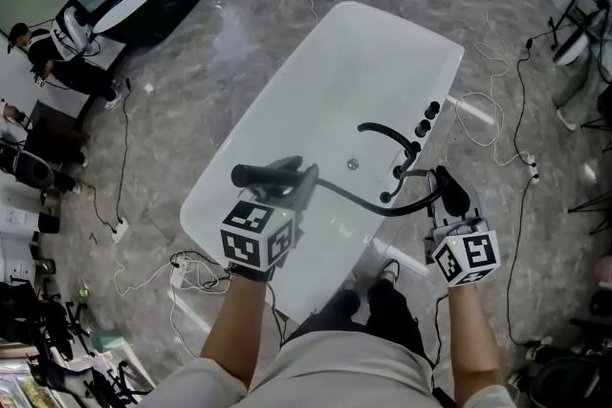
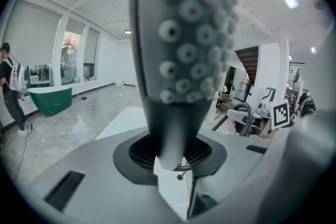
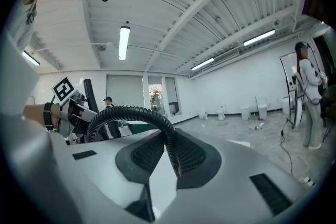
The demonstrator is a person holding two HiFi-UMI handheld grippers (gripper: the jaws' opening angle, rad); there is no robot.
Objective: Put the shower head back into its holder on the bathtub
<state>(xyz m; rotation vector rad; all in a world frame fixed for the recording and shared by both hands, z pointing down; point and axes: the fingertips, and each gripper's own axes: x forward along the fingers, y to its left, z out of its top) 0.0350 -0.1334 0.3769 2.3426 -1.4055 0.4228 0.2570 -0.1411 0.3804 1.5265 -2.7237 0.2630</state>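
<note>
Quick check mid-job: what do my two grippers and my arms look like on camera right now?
The left gripper and right gripper match. Each carries a white cube printed with black square markers. Seen from their own cameras, the jaws are broad, pale grey shells with black ribbed pads set into them. The forearms are bare, and no sleeves show.

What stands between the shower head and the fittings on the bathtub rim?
Nothing visible: open bathtub lies between the shower head in the left tool and the fittings. Only its hose, held by the right tool, curves there.
</note>
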